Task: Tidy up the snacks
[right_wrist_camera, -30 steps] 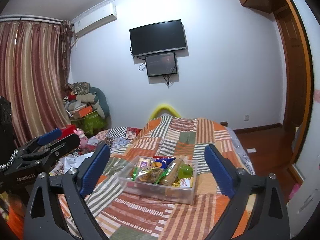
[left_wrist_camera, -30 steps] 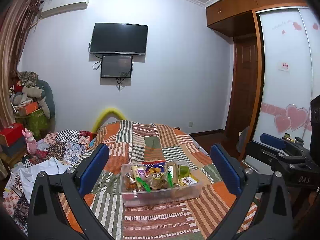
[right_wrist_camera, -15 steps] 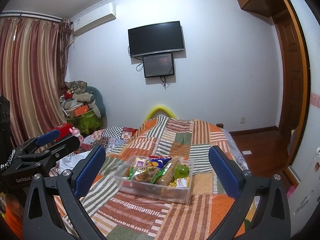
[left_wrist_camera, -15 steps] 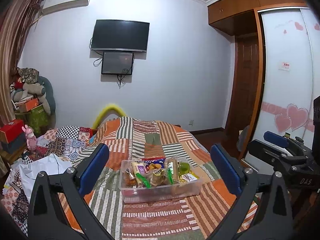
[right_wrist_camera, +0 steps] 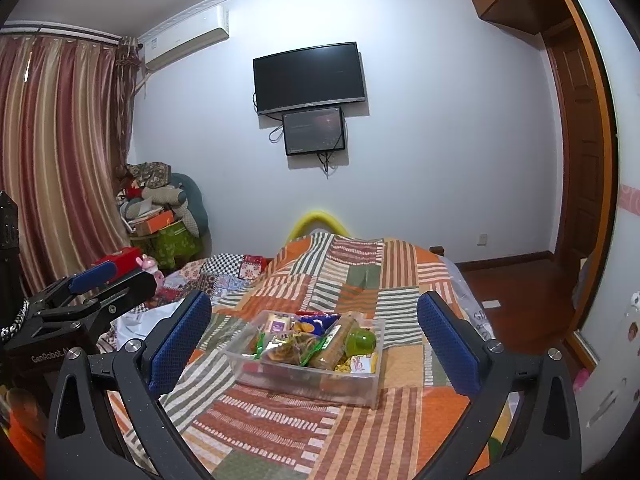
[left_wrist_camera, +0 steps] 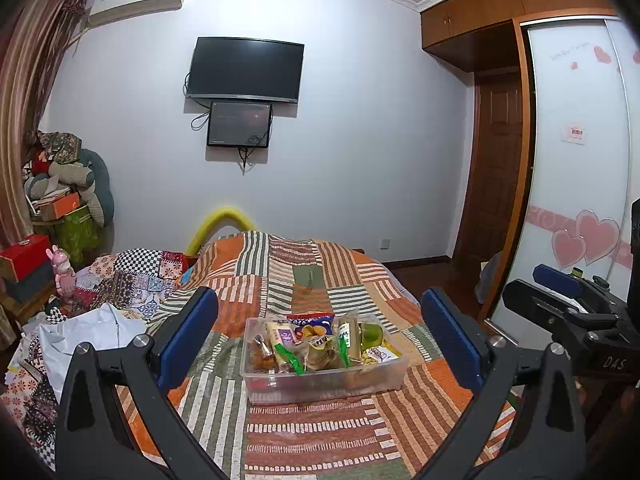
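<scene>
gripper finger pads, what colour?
Blue, textured pads on black arms; clearest in the right wrist view.

The left gripper (left_wrist_camera: 320, 338) hangs above the bed (left_wrist_camera: 312, 436), jaws wide apart with nothing between them. A clear bin (left_wrist_camera: 324, 380) sits mid-bed on the striped quilt, packed with snacks (left_wrist_camera: 310, 344) and a green cup (left_wrist_camera: 371, 334). The right gripper (left_wrist_camera: 560, 292) shows past the bed's right edge.

A dark television (left_wrist_camera: 245, 69) hangs on the white wall. Just below it sits a smaller screen (left_wrist_camera: 239, 124). Up to its left is an air conditioner (left_wrist_camera: 136, 0); well below lies a patchwork quilt (left_wrist_camera: 320, 280) on the bed, striped curtains (right_wrist_camera: 60, 160) far left.
</scene>
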Demonstrator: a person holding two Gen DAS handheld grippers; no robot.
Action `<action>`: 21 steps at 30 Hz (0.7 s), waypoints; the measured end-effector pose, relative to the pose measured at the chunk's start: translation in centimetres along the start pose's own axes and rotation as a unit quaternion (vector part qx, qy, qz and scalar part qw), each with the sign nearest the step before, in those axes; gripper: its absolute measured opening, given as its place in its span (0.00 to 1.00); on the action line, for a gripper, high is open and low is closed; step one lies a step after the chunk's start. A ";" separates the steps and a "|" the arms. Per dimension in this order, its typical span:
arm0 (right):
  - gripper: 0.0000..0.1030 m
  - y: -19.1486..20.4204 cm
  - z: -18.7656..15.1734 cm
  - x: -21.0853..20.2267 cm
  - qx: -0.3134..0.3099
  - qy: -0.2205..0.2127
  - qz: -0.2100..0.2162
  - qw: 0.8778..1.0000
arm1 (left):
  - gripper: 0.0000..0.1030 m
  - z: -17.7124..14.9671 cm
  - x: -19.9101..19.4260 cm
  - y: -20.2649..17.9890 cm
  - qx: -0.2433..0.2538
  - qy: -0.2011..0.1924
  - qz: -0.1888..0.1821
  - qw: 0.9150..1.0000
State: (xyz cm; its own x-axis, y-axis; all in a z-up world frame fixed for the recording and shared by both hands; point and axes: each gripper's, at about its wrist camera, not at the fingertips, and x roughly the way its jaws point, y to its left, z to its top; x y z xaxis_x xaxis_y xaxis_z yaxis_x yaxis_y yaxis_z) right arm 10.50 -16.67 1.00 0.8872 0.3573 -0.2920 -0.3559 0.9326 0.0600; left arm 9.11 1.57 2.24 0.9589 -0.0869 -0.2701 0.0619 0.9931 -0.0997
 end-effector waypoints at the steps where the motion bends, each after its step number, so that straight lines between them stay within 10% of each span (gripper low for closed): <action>1: 1.00 0.0 0.0 0.0 0.001 0.000 -0.001 1.000 | 1.00 0.0 0.0 0.0 0.000 0.000 0.001 1.000; 21: 1.00 0.1 0.1 -0.1 0.004 0.002 -0.007 1.000 | 1.00 -0.6 0.3 -0.8 0.009 0.005 -0.011 1.000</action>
State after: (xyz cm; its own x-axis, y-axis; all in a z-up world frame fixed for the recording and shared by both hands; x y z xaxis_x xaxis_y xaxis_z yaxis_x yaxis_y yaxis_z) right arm 10.41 -16.64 1.17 0.8909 0.3445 -0.2961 -0.3414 0.9378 0.0639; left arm 9.20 0.72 1.72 0.9544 -0.1086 -0.2782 0.0872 0.9923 -0.0880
